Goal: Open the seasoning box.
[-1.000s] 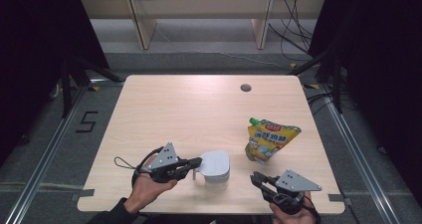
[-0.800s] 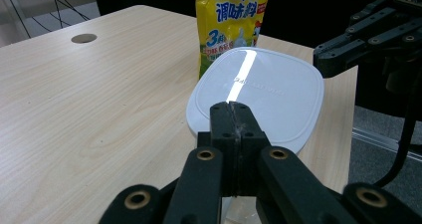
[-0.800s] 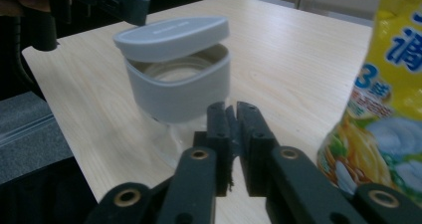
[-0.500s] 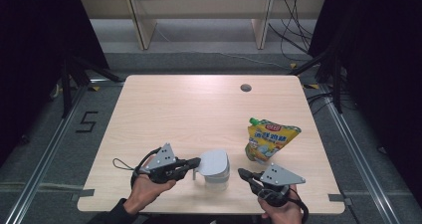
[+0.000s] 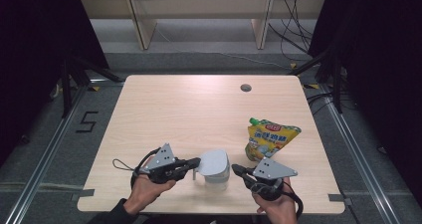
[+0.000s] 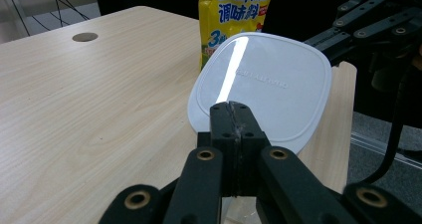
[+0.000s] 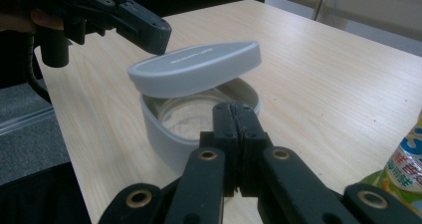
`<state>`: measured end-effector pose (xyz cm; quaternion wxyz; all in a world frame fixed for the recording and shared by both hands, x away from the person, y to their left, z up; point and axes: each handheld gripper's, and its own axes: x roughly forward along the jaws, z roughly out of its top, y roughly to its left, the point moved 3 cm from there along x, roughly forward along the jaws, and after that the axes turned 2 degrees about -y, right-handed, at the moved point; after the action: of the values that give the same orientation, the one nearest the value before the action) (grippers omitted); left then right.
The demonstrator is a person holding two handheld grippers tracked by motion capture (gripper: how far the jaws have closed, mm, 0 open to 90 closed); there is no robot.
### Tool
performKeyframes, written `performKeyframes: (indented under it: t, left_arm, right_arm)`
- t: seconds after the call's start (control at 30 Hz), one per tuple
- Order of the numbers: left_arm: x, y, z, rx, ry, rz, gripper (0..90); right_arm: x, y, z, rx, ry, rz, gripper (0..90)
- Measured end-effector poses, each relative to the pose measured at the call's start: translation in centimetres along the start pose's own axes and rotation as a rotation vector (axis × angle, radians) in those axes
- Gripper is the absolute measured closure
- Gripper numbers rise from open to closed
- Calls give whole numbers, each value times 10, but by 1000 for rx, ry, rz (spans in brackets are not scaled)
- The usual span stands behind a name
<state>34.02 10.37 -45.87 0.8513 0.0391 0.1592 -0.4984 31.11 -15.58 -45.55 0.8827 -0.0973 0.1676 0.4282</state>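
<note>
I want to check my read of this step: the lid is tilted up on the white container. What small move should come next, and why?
Probably the left gripper, shut on the lid, should keep lifting it clear. The lid is raised at the gripped side yet sits over the container, half covering the pale powder. The right gripper is shut and empty beside it; the yellow pouch waits unopened.

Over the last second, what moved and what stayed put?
The right gripper moved in leftward toward the container, its jaws closing with nothing between them. The left gripper, jaws shut on the lid, kept it tilted up. The seasoning pouch stayed put on the table.
</note>
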Motion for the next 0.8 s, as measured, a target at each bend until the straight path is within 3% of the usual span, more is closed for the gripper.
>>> performKeyframes:
  t: [0.17, 0.27, 0.3, 0.33, 0.6, 0.63, 0.77, 0.8]
  left_arm:
    - [0, 0, 0, 1, -2, 0, 890]
    - [0, 1, -1, 0, -6, -3, 888]
    - [0, 1, -1, -1, -7, -5, 885]
    - [-1, 3, -1, 11, -4, -4, 877]
    - [-10, 6, -1, -11, 9, 1, 799]
    - [-15, 7, -4, -29, 18, 12, 763]
    - [-21, 1, -16, -47, 52, -23, 624]
    - [-24, 0, -19, -27, 67, -32, 591]
  right_arm:
    - [6, 5, 5, 9, -11, 0, 900]
    - [6, 5, 8, -10, -28, 2, 900]
    - [6, 5, 9, -10, -12, 16, 900]
    - [5, 5, 9, -19, -10, 14, 900]
    - [7, 9, 10, -1, -10, 19, 900]
    - [9, 9, 11, -8, -38, 10, 900]
    - [10, 11, 13, -14, -35, 26, 900]
    - [9, 10, 13, -29, -23, 17, 900]
